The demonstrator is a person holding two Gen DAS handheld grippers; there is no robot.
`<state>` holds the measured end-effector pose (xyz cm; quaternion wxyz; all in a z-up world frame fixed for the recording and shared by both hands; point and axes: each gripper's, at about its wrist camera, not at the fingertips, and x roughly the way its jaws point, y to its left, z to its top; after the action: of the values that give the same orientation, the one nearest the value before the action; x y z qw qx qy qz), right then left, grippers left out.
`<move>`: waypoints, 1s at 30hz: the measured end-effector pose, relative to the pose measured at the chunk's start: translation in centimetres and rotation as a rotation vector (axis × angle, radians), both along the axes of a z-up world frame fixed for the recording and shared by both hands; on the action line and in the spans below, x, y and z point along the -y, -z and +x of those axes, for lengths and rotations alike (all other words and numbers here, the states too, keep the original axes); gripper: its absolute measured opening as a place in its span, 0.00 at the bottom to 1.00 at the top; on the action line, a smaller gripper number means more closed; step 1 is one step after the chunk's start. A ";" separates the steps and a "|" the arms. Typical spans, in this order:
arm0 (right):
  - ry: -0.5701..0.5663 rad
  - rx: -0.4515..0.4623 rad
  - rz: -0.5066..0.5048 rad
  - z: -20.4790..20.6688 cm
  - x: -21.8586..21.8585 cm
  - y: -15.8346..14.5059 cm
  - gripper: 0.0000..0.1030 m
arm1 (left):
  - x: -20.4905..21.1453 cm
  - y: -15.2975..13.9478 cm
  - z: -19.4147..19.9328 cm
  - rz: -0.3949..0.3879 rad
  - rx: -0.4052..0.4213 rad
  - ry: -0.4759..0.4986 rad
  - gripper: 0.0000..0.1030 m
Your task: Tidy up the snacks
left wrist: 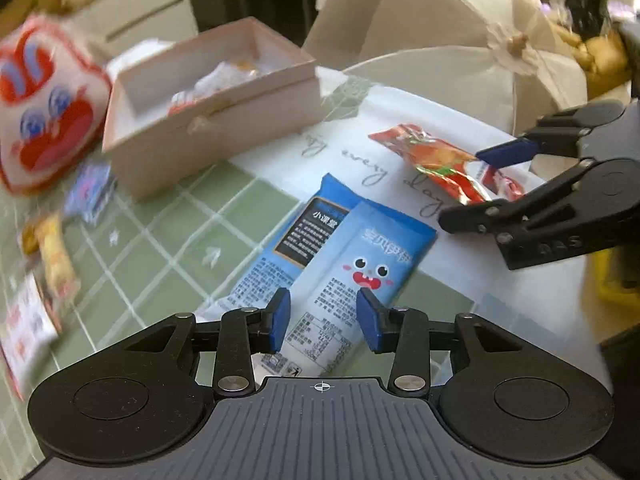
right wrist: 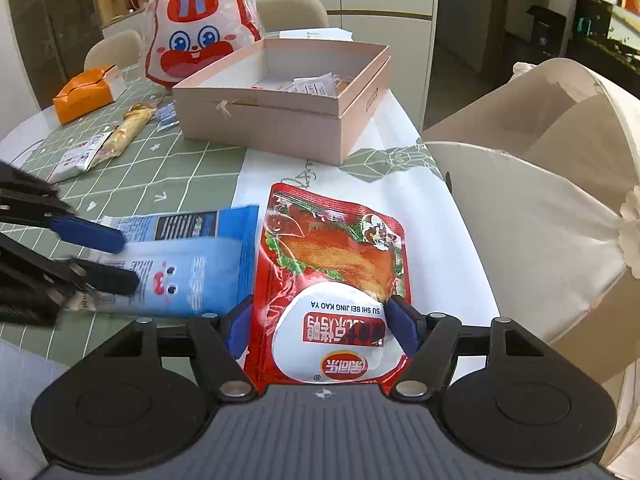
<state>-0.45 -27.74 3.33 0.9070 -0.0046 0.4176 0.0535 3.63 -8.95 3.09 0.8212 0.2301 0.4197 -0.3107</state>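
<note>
— What's lying around my fingers?
— I'm seeing the left gripper [left wrist: 323,320] part-open over the blue packet [left wrist: 340,248], centre frame, gripping nothing; the right gripper [right wrist: 322,322] is straddling the red pouch [right wrist: 332,264], grip unclear. The pink box [right wrist: 280,100] is sitting upper centre on the tabletop [right wrist: 180,176].

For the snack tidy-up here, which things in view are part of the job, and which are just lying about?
Part of the job:
- blue snack packet, between the left gripper fingers
- red roast-duck pouch, between the right gripper fingers
- open pink box, some packets inside
- loose snacks left of the box

Lying about:
- rabbit-face bag
- orange box
- chair beside the table
</note>
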 end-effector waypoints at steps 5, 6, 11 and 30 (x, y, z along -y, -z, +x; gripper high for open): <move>0.010 0.011 0.012 -1.0 0.2 0.0 0.68 | 0.3 0.4 3.3 -0.075 -0.009 -0.233 0.43; 0.007 0.014 0.010 -1.2 0.2 0.1 0.69 | 0.4 0.3 3.9 -0.085 -0.008 -0.272 0.43; -0.019 0.030 -0.046 -1.6 -0.6 0.5 0.72 | 1.7 0.3 4.3 -0.070 -0.062 -0.246 0.58; -0.051 0.069 -0.103 -2.6 -2.0 1.3 0.83 | 1.9 0.3 7.7 -0.084 -0.038 -0.119 0.67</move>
<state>-3.06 -25.75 2.01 0.9178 -0.0640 0.3879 0.0551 11.30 -10.85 2.80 0.8389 0.1641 0.4349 -0.2831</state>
